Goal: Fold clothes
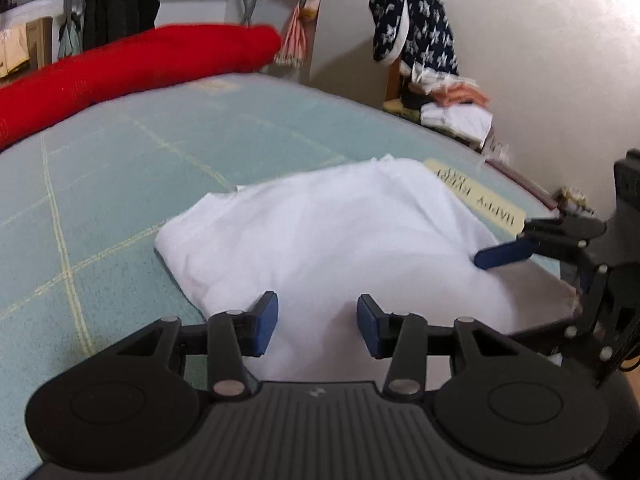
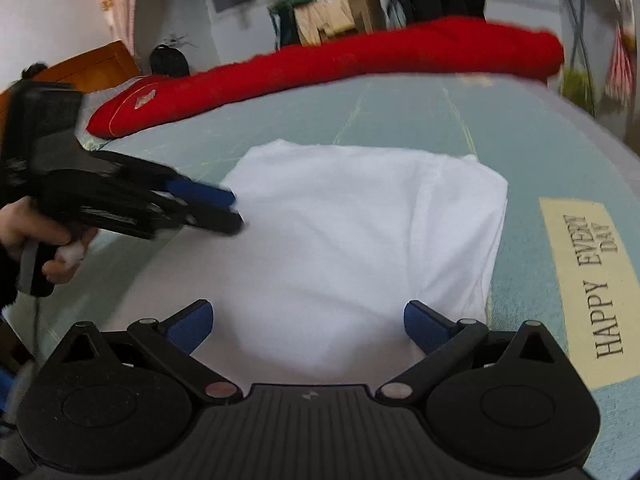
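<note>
White T-shirt [image 1: 332, 248] seen folded into soft, rounded rectangle, smooth cotton, laid flat on pale teal bed cover [image 1: 120, 184] stitched with yellow grid lines. Cream label [image 2: 588, 280] printed "HAPPY EVERY DAY" noted just beside shirt. Long red bolster [image 2: 320, 76], fuzzy, stretched along far edge. Left gripper [image 1: 318, 326]: blue-padded fingers [image 1: 266, 322] parted moderately above near shirt edge, nothing held between. Right gripper [image 2: 306, 326]: fingers [image 2: 426, 326] spread wide over near hem, nothing clamped. Hand [image 2: 44, 240] glimpsed on left gripper's handle.
</note>
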A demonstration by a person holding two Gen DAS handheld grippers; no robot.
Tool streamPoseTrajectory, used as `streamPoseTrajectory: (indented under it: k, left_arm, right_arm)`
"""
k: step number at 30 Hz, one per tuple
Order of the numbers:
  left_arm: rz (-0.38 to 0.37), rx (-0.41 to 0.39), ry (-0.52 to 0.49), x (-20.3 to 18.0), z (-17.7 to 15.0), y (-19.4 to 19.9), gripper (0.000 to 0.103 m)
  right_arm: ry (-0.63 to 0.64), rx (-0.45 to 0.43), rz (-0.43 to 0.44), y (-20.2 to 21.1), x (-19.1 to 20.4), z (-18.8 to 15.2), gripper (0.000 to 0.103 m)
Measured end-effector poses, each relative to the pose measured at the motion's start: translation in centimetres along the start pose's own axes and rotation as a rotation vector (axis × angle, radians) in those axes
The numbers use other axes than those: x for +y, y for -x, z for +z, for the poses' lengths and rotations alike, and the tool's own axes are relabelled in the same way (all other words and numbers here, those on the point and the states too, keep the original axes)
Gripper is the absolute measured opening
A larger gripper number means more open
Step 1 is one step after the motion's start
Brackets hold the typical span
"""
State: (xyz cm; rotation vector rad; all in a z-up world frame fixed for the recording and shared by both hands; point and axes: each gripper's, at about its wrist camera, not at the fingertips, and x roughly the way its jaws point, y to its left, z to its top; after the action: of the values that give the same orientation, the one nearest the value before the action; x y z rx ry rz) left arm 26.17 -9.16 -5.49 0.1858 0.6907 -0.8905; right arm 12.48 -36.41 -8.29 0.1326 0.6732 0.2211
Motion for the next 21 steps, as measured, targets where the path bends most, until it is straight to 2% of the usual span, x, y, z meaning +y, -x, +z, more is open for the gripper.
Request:
streamPoseTrajectory:
  k: [4, 7, 10, 12, 14, 16, 18, 21]
  left_arm:
    - [0.023, -0.044, -0.063, -0.8, 2.0, 0.5, 0.047]
    - [0.025, -0.047, -0.083, -0.5, 3.1, -0.9, 0.048]
    - [0.064, -0.006, -0.04, 0.7, 3.3, -3.5, 0.05]
    - [0.081, -0.006, 0.034, 1.8, 3.2, -4.1, 0.05]
    - [0.103, -0.02, 0.068, 2.0, 3.3, -3.5, 0.049]
    - [0.119, -0.048, 0.036, 1.3, 3.4, -2.0, 0.048]
    - [0.105, -0.083, -0.002, 0.6, 3.4, -0.2, 0.051]
    - [0.083, -0.1, -0.02, -0.3, 3.1, 1.6, 0.056]
  right_arm:
    - [0.004, -0.016, -0.02, -0.1, 0.1, -0.4, 0.103]
    - [-0.022, -0.021, -0.018, -0.2, -0.1, -0.2, 0.103]
    - [-0.013, -0.025, -0.02, 0.0, 0.1, -0.5, 0.103]
    - [0.037, -0.024, -0.036, -0.1, 0.6, -0.8, 0.103]
    - [0.089, -0.007, -0.059, -0.1, 1.2, -0.8, 0.103]
    - [0.113, 0.013, -0.072, 0.0, 1.6, -0.5, 0.103]
    - [0.084, 0.022, -0.064, 0.5, 1.3, 0.7, 0.103]
    - [0.054, -0.035, -0.084, 1.0, 0.1, 3.0, 0.103]
